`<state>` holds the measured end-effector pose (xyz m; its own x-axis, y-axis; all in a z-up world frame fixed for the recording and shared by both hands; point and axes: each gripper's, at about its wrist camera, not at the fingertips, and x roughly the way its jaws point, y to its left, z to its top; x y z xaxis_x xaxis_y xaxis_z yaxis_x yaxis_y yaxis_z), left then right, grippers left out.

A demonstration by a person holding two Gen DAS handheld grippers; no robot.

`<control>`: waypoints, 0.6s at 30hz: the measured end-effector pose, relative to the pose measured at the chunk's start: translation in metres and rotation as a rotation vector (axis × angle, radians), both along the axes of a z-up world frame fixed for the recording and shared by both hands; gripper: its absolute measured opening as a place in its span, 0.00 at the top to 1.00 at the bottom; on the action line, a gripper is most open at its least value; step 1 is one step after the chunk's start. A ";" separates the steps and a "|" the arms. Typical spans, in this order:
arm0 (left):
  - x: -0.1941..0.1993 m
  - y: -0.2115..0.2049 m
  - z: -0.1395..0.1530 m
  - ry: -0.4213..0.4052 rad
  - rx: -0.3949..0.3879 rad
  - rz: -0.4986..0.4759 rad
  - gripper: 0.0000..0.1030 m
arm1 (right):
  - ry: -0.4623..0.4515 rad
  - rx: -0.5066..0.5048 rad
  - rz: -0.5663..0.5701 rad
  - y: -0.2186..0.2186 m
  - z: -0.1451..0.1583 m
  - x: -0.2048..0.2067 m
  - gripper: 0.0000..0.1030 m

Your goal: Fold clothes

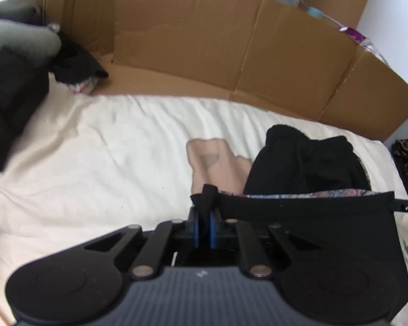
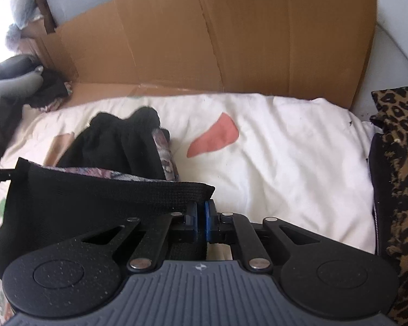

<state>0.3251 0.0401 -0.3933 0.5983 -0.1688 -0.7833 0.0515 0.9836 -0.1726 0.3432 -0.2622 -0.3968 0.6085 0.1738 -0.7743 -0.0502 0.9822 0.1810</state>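
Note:
A black garment (image 1: 307,163) with a patterned lining lies bunched on the white bedsheet (image 1: 108,149). Its near edge, a black waistband (image 1: 299,205), is lifted and stretched taut between my two grippers. My left gripper (image 1: 204,217) is shut on the left corner of that band, with black cloth bunched between its blue pads. In the right wrist view the same garment (image 2: 117,146) spreads to the left, and my right gripper (image 2: 201,217) is shut on the band's right corner (image 2: 198,190). The other gripper shows as a dark tip at each view's edge.
A brown cardboard wall (image 1: 204,40) stands along the far side of the bed. A heap of dark and grey clothes (image 1: 19,62) lies at the left. Leopard-print fabric (image 2: 397,163) borders the right side. The sheet bears pink patches (image 2: 215,135).

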 end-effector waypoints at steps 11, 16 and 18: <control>0.004 -0.013 0.048 -0.108 0.012 -0.007 0.93 | -0.087 0.016 -0.033 -0.005 0.043 -0.009 0.97; 0.020 -0.018 0.062 -0.144 0.018 -0.011 0.93 | -0.121 0.018 -0.053 -0.009 0.057 -0.002 0.97; 0.026 -0.019 0.063 -0.151 0.025 -0.013 0.93 | -0.129 0.017 -0.065 -0.010 0.060 0.001 0.97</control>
